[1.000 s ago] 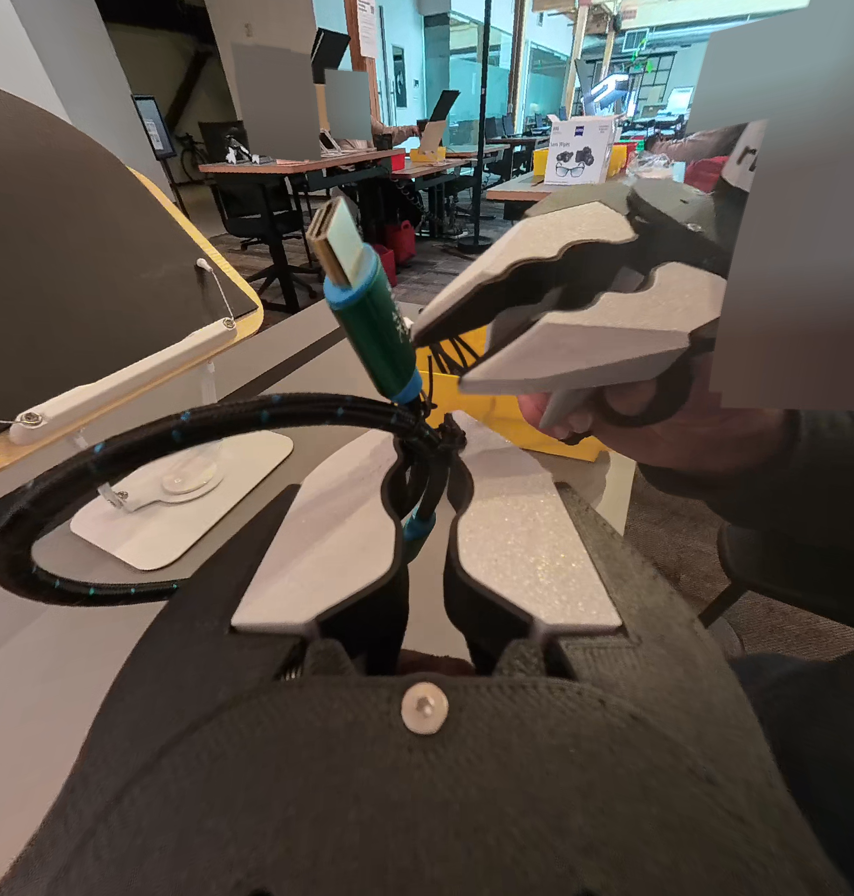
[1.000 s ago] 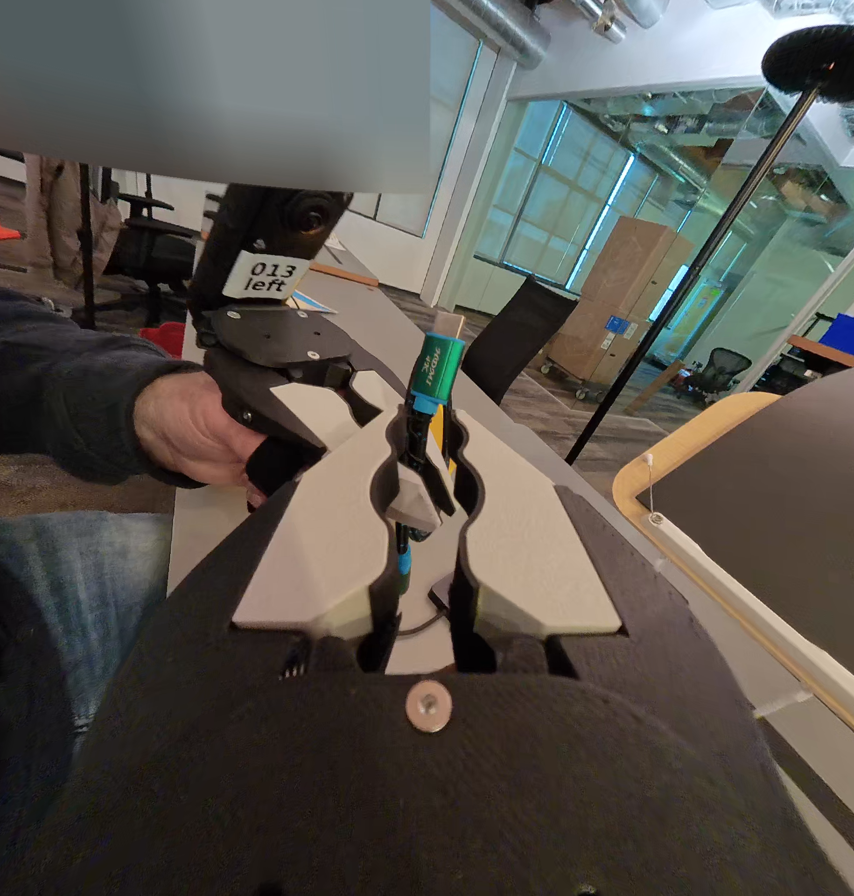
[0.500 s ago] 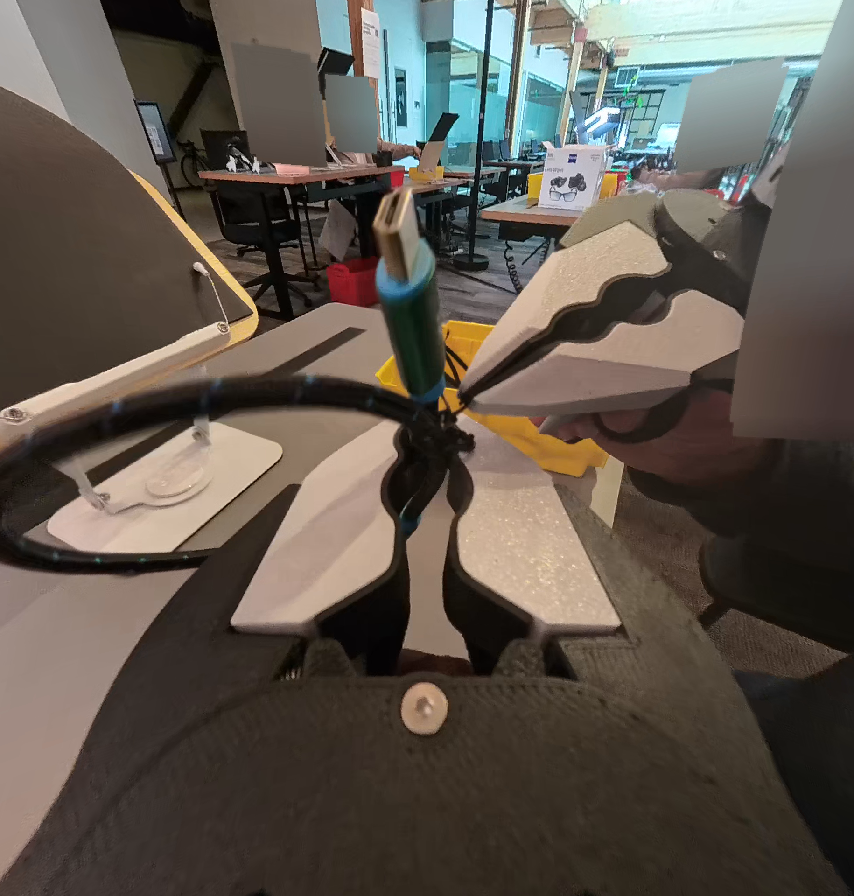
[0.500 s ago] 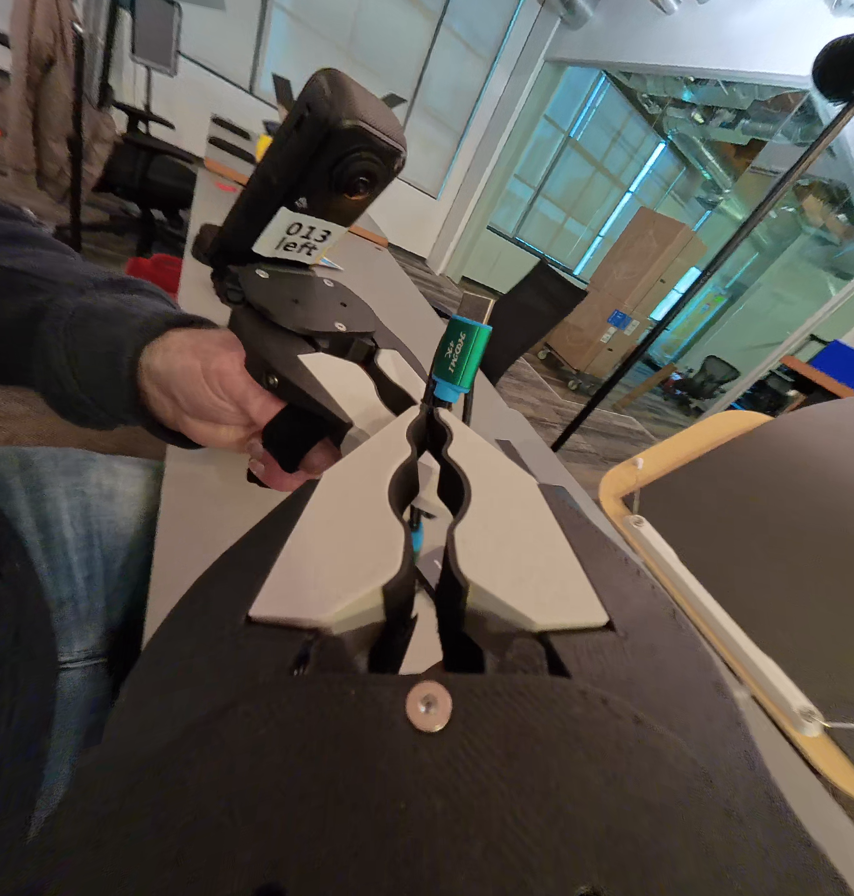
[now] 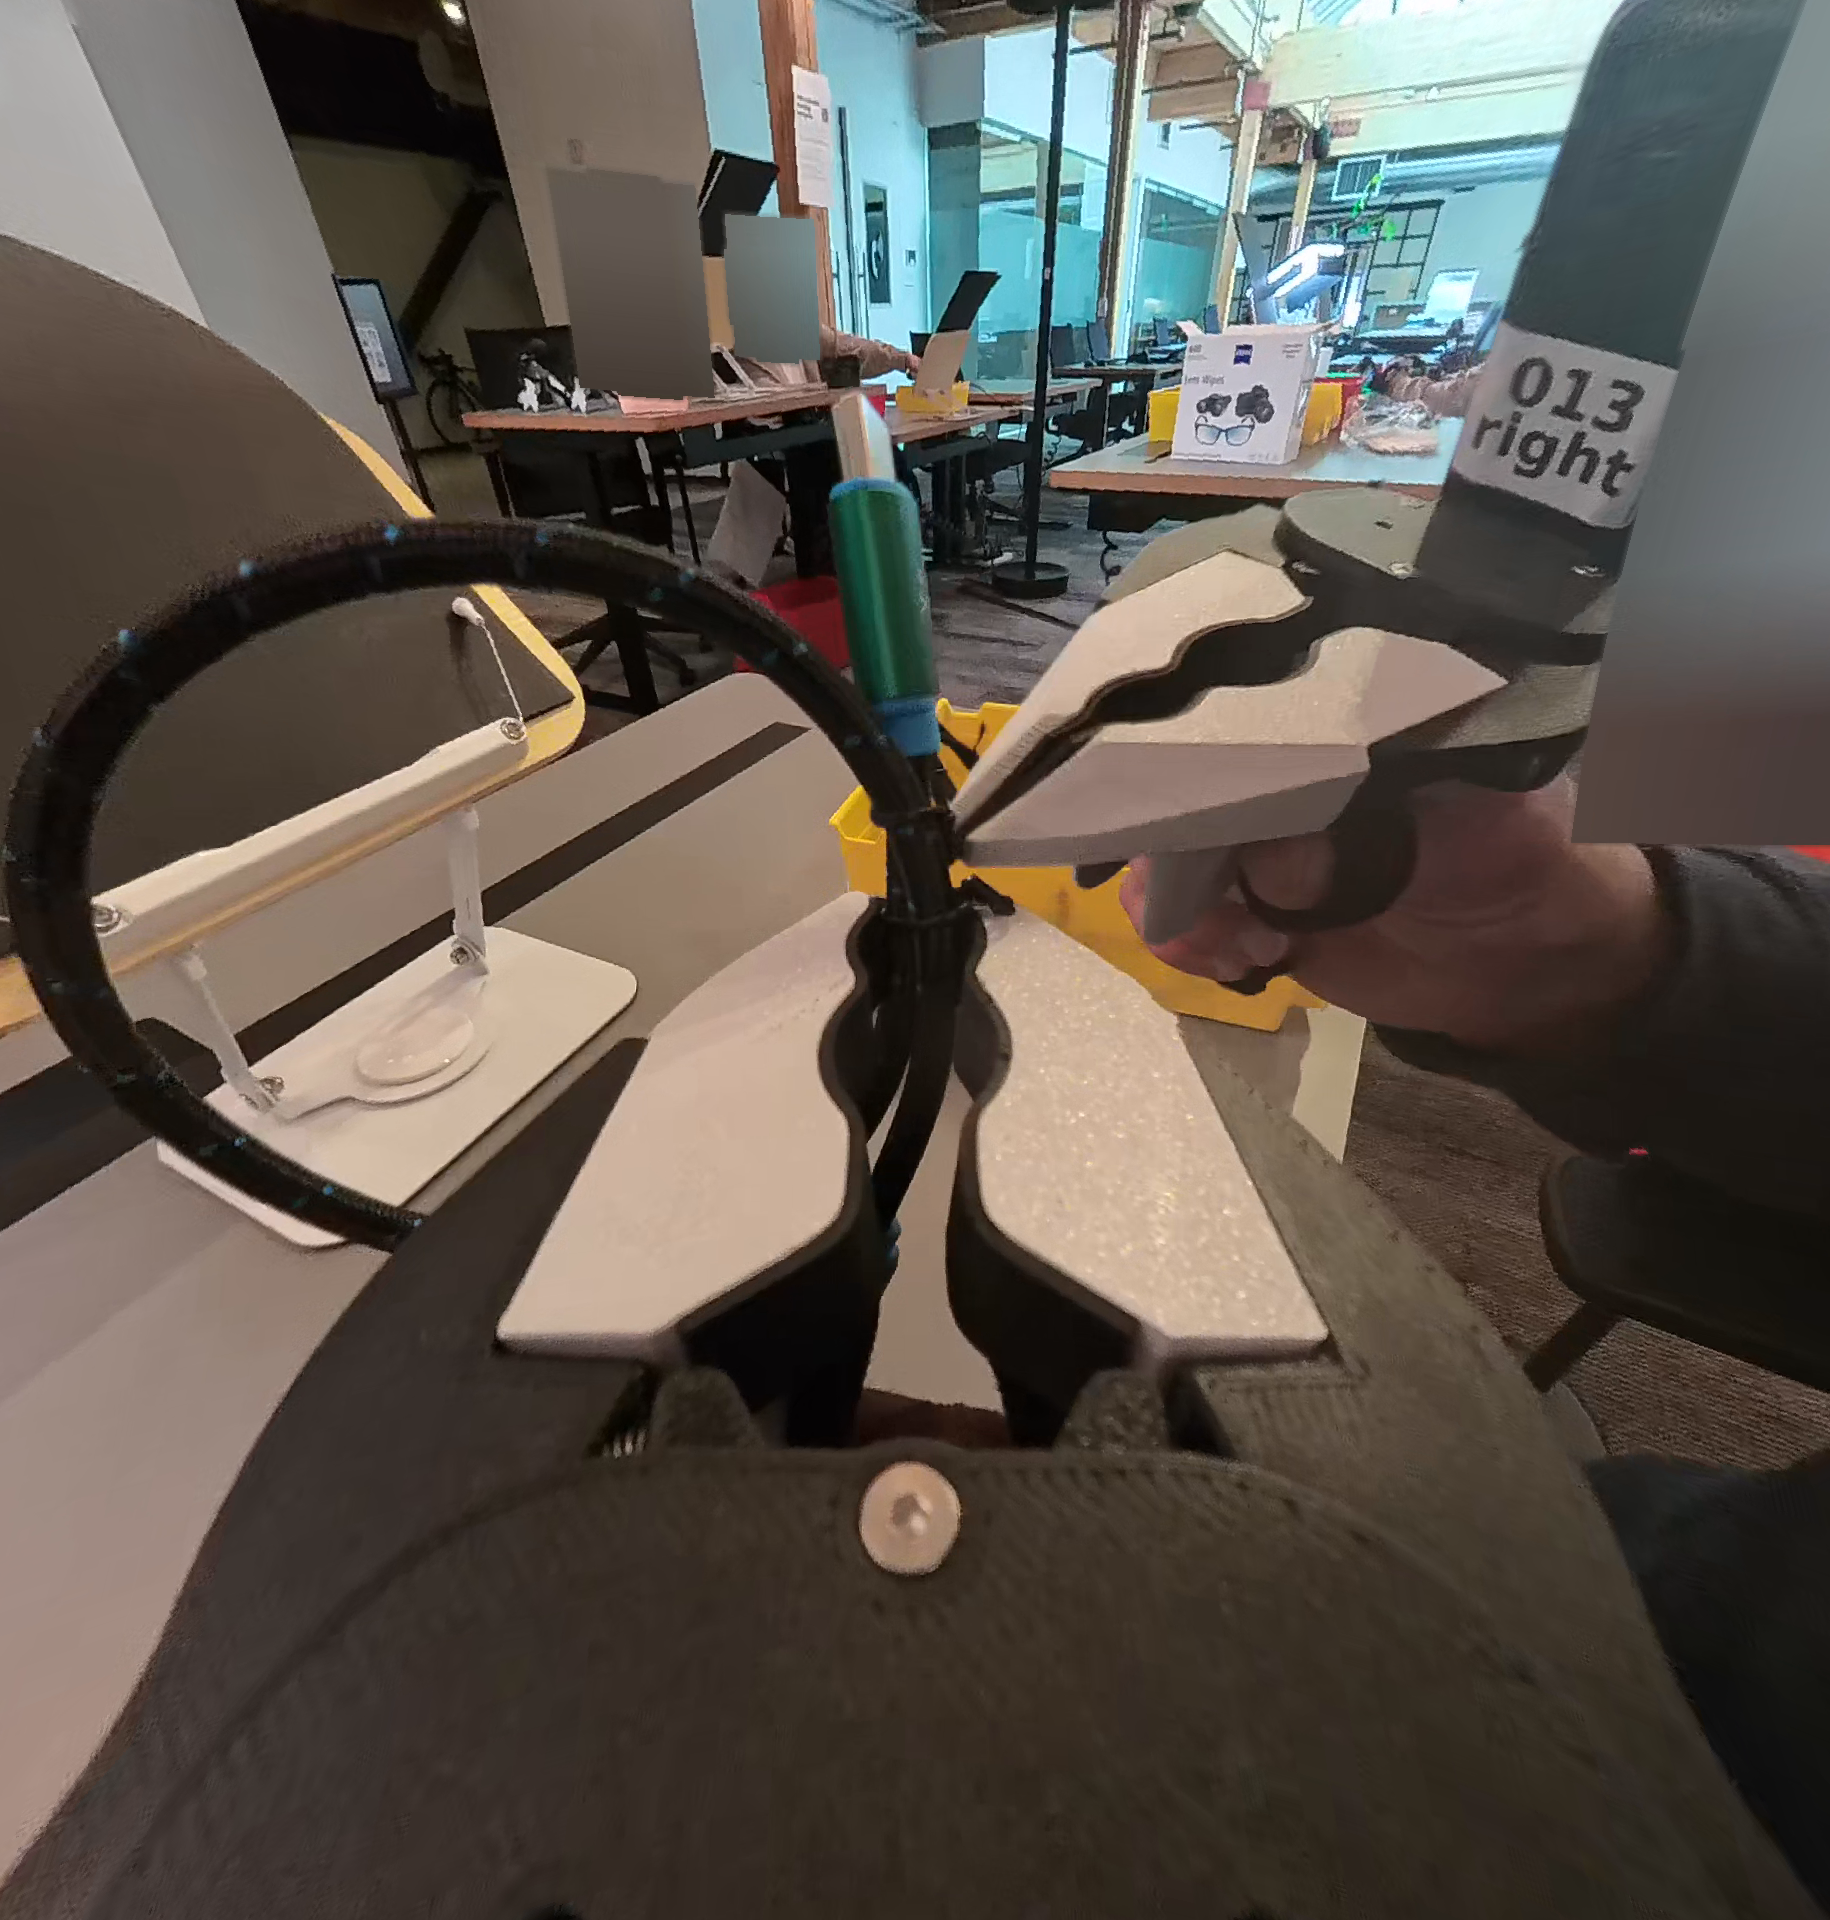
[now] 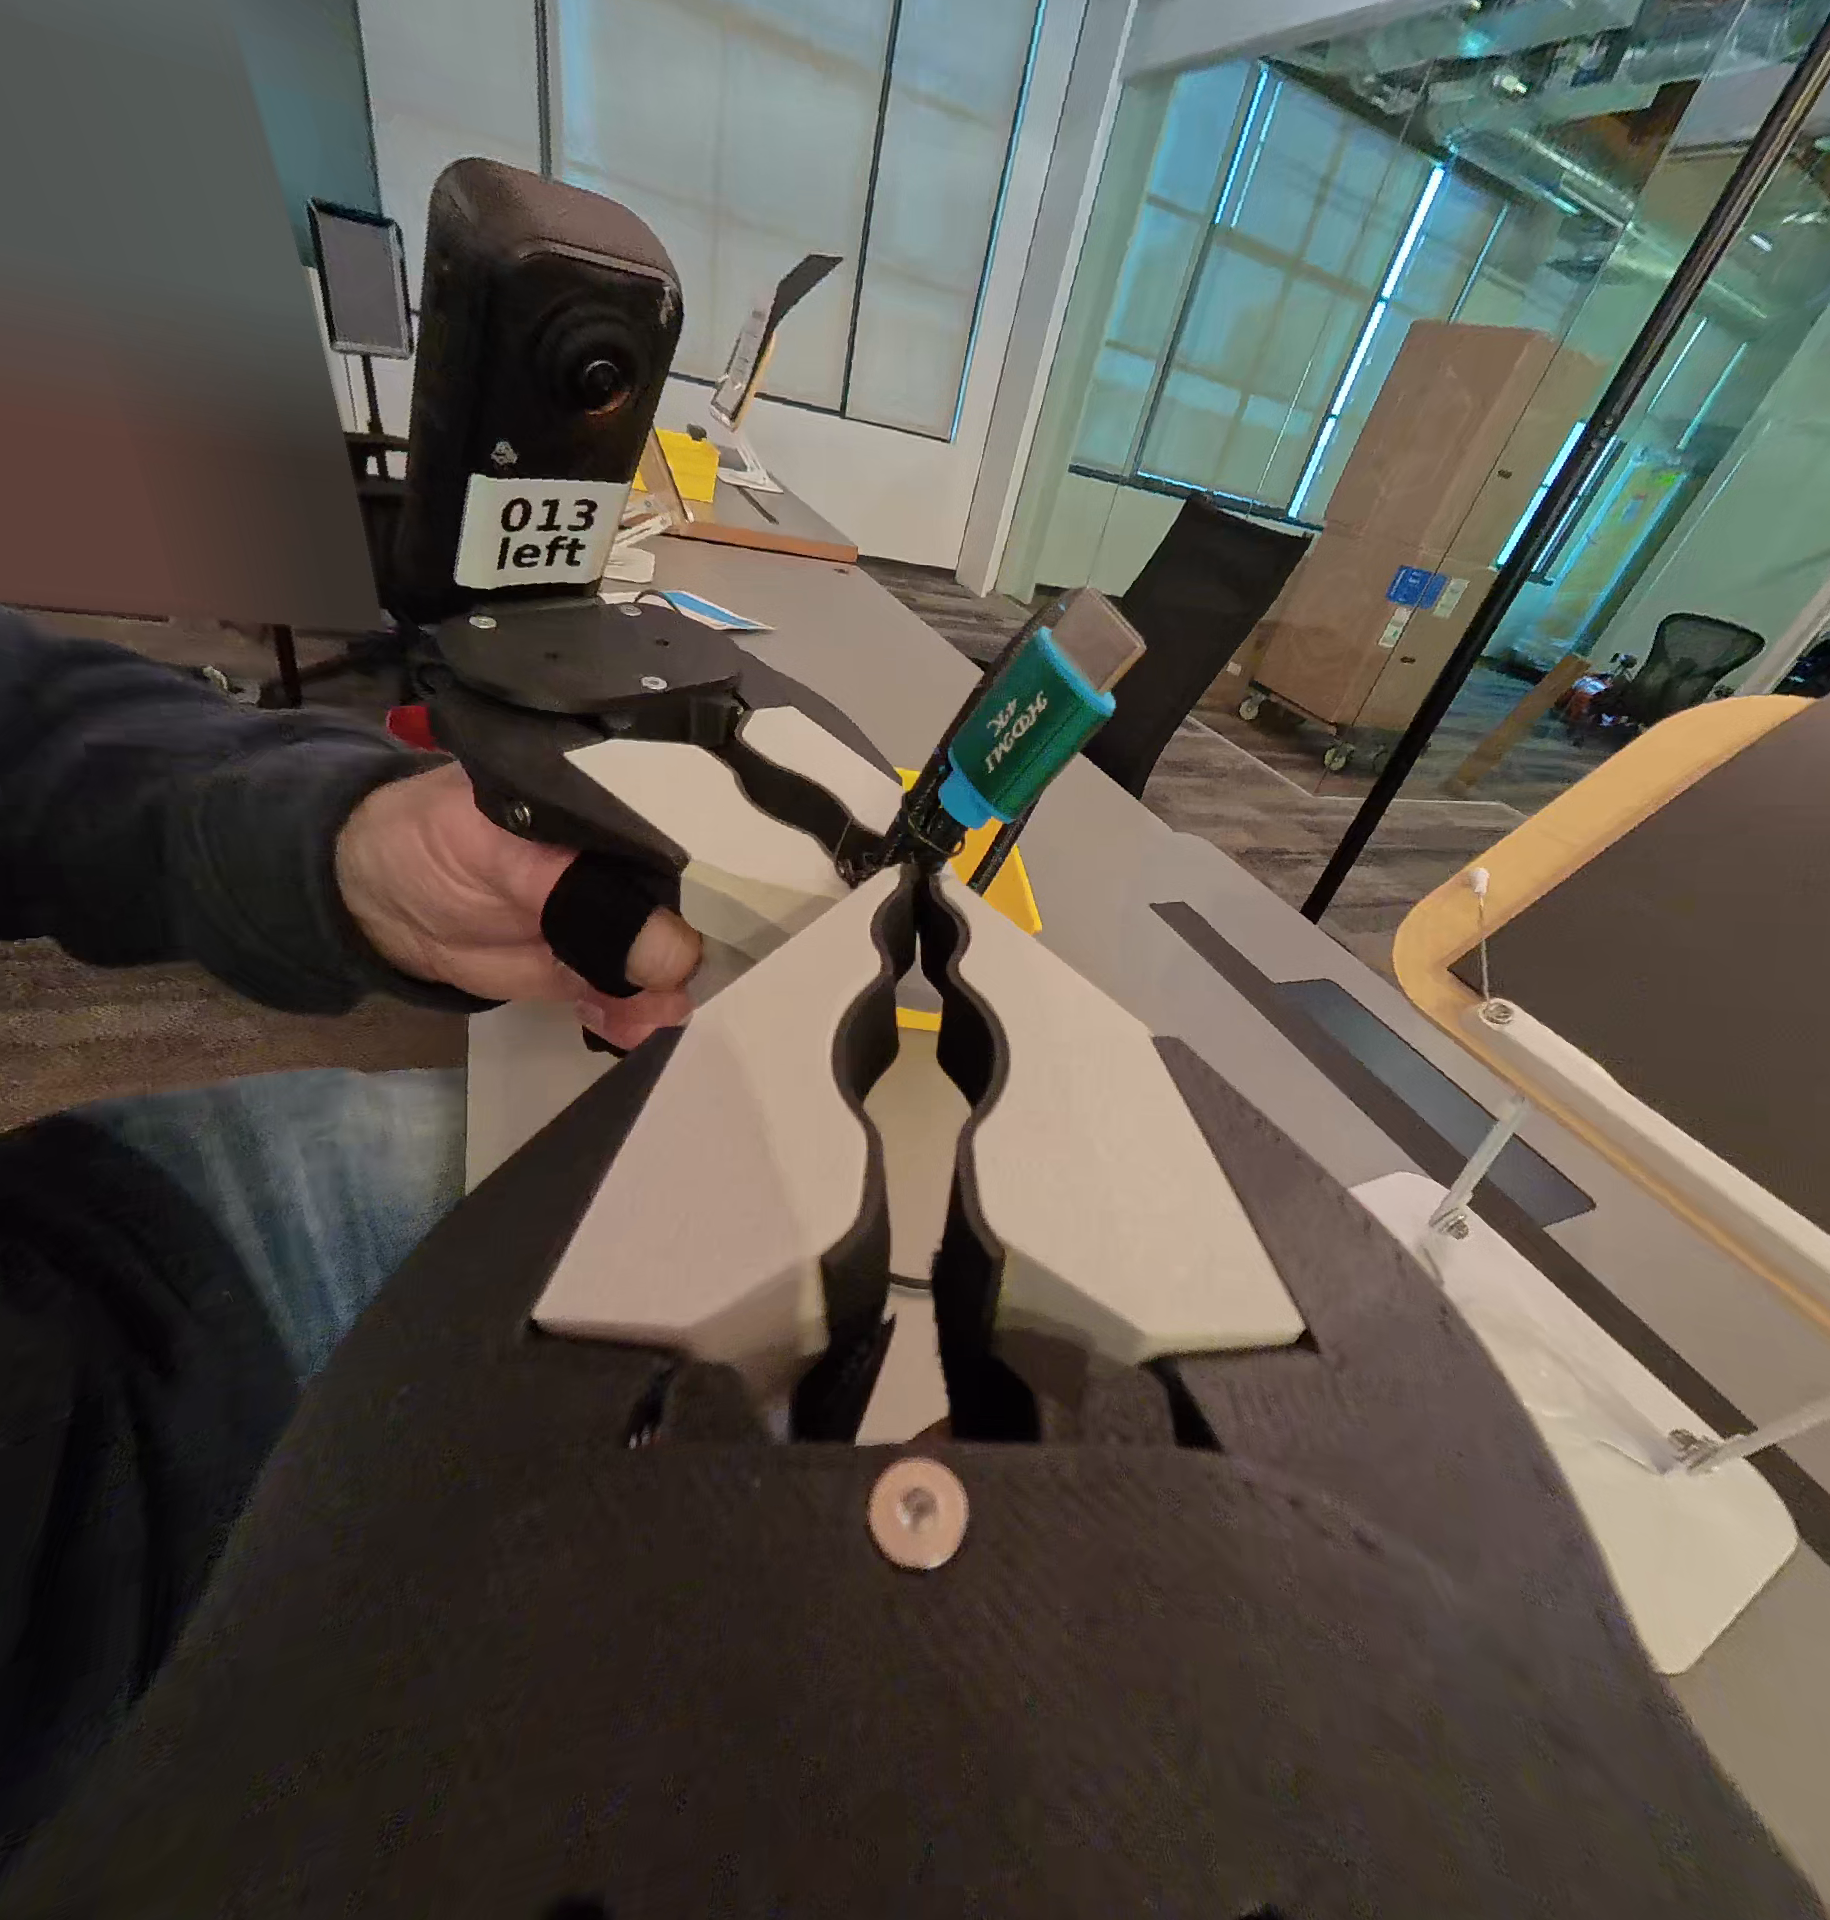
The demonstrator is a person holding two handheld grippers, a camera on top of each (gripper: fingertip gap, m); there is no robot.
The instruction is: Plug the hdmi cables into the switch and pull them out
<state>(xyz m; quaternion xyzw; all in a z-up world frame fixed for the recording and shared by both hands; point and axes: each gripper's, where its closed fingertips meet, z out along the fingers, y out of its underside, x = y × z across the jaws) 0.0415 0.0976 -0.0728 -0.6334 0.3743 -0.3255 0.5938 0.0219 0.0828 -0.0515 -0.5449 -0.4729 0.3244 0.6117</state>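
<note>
A braided black cable point(image 5: 163, 665) is held in the left gripper point(image 5: 916, 935), whose fingers point(image 5: 724, 1132) are closed tightly around a bundled stretch of it just below the plug. The green plug point(image 5: 880, 603) with its blue collar stands upright above the fingertips, metal tip uppermost, while the rest of the cable sweeps out to the left in a wide loop and returns under the gripper. The right gripper point(image 6: 916, 883) is brought in from the side, its tips pressed almost together at the cable just beneath the plug's collar; whether the cable is truly pinched there or only touched cannot be told. In the right wrist view the plug point(image 6: 1036, 717) is seen tilted up and away beyond those tips. The arrangement looks like a handover or regrip, so that the plug can be held closer to its body and steered into a port. No switch is seen in either view, so plugging has evidently not begun. A yellow bin point(image 5: 1036, 904) sits on the grey table point(image 5: 682, 831) behind the grippers, and a white stand point(image 5: 402, 1049) carrying a dark board point(image 5: 163, 540) is placed to the left.
</note>
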